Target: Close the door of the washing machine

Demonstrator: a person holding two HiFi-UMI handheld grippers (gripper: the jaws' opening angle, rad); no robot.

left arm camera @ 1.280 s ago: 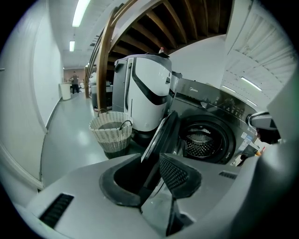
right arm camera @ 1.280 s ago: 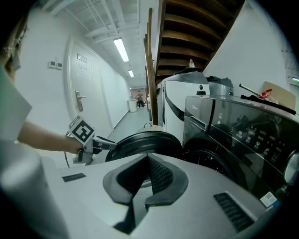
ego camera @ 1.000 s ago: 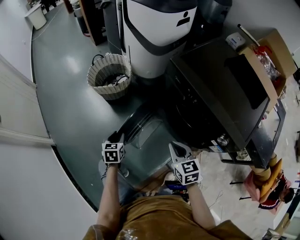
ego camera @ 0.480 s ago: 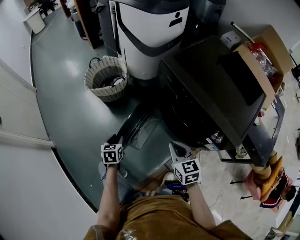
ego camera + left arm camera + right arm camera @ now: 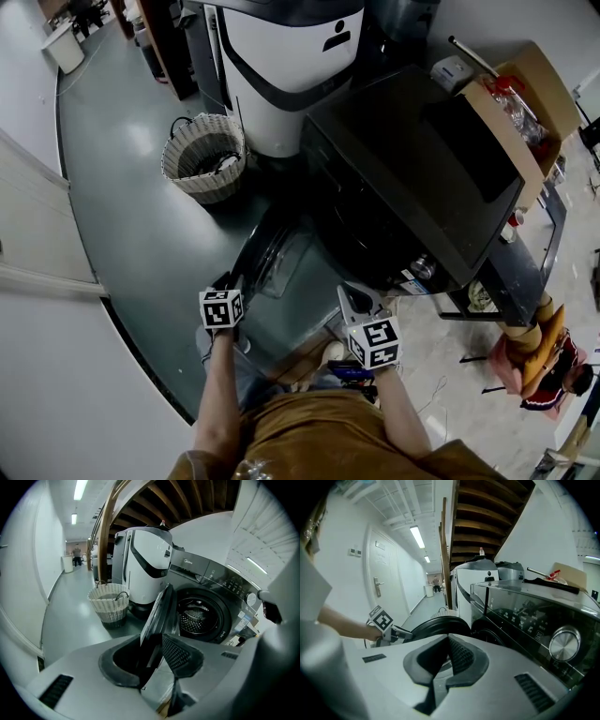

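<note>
1. Head view is looking steeply down on a black washing machine (image 5: 412, 178) that is filling the middle and right of the frame. Its door (image 5: 286, 262) is standing open toward the lower left, over the grey floor (image 5: 131, 225).
2. The left hand-held gripper (image 5: 230, 279) is sitting at the lower centre-left of that view, reaching to the door's outer edge.
3. In the left gripper view its jaws are clamping the door's rim. The dark edge is filling the whole gap between the two pads, and the door is rising from them toward the middle of the frame.
4. Right of the door in that view, the drum (image 5: 197, 618) is showing through the round opening, with the door swung well clear of the machine's front.
5. The right hand-held gripper (image 5: 356, 298) is hanging at the lower centre of the head view, near the machine's front lower corner.
6. In the right gripper view its jaws are resting together, tips meeting, with nothing between them. A round control knob (image 5: 565, 644) is showing at the right of that frame.
7. A wicker basket (image 5: 200, 155) is standing on the floor at the upper left of the head view, beside a white appliance (image 5: 281, 75). A cardboard box (image 5: 530, 84) is sitting at the upper right, past the machine's top.
</note>
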